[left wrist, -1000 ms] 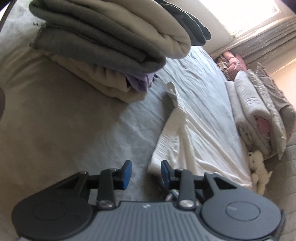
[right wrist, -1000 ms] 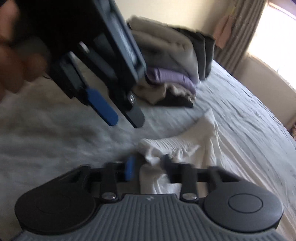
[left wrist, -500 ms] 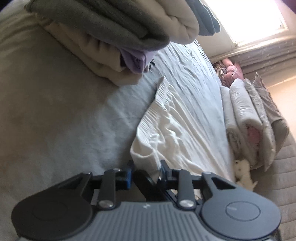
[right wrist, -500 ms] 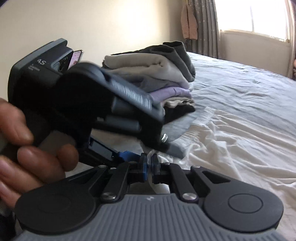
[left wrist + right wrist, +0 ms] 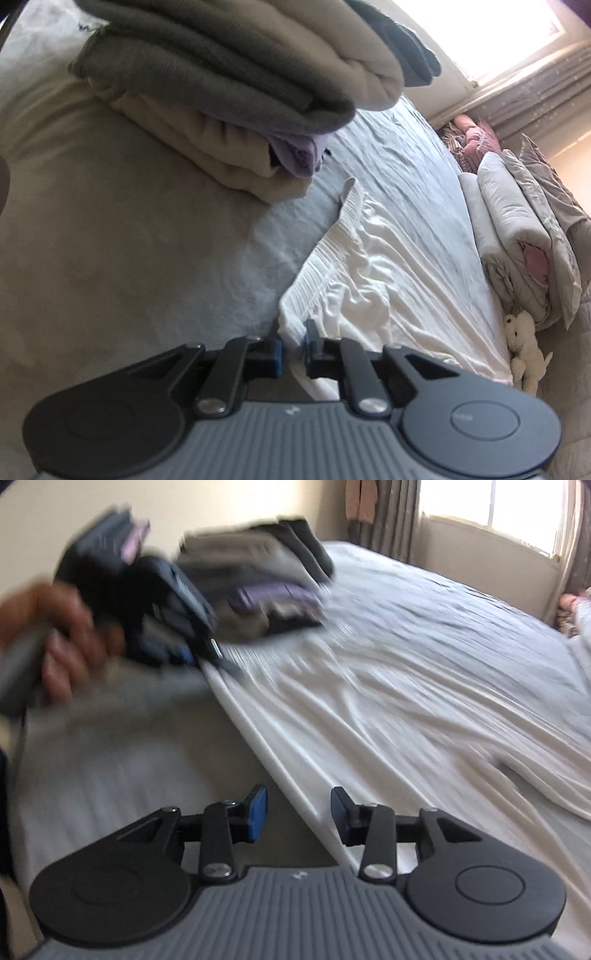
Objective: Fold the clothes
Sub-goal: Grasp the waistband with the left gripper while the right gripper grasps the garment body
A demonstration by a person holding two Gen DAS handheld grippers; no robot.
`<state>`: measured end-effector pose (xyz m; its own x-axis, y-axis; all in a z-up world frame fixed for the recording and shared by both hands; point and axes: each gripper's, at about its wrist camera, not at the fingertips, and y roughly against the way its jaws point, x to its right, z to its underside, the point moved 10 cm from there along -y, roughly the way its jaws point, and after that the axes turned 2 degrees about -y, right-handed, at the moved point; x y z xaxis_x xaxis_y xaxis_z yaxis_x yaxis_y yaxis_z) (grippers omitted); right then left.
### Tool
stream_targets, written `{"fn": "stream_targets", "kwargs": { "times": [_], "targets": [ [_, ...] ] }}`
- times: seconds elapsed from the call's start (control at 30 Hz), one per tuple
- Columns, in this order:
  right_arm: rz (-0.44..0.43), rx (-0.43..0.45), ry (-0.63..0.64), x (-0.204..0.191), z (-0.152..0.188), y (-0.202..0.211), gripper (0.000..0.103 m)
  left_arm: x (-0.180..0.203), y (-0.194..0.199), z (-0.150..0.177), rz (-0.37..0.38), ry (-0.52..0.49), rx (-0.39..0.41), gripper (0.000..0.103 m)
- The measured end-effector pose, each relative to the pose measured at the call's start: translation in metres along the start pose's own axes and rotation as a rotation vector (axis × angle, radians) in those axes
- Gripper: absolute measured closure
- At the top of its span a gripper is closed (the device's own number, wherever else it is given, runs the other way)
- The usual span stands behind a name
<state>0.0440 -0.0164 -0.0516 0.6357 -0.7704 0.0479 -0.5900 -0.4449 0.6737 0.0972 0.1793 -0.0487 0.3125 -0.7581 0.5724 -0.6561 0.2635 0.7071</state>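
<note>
Far left on the pale grey bed sheet [image 5: 110,229] sits the stack of folded fleece and knit clothes in grey, cream and lilac [image 5: 229,110]; we keep our work clear of it so the finished pile is not knocked.

Next comes the left gripper [image 5: 291,350], whose jaws are closing on the near corner of the crumpled white ribbed garment [image 5: 376,280], with the cloth already pinched between the blue pads. In the right wrist view this same gripper and the hand [image 5: 66,646] carrying it appear at the far end of a taut hem, though that picture is blurred. We judge the best thing here is to let the grip settle fully on the hem itself, not on a loose fold beneath, and to hold that corner low against the bed.

The garment lies spread over the middle of the bed, its straight edge running from the left gripper down toward the right gripper [image 5: 298,814]. The right jaws are opening, and the white edge passes between them without being pressed. We should slide them along this edge to the opposite corner before clenching, keeping the hem stretched so the cloth lies flat for a clean fold.

Far right, rolled grey and pink bedding [image 5: 517,236] stays out of our way.
</note>
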Motion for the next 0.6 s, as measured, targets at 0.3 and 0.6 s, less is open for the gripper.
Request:
{"fn": "stream_targets", "kwargs": {
  "times": [0.3, 0.6],
  "targets": [
    [0.203, -0.010, 0.142, 0.028, 0.051, 0.038, 0.096, -0.005, 0.005, -0.001, -0.028, -0.020, 0.023, 0.093],
    [0.184, -0.051, 0.231, 0.017, 0.057, 0.062, 0.103, -0.008, 0.018, 0.007, -0.055, -0.061, 0.047, 0.093]
  ]
}}
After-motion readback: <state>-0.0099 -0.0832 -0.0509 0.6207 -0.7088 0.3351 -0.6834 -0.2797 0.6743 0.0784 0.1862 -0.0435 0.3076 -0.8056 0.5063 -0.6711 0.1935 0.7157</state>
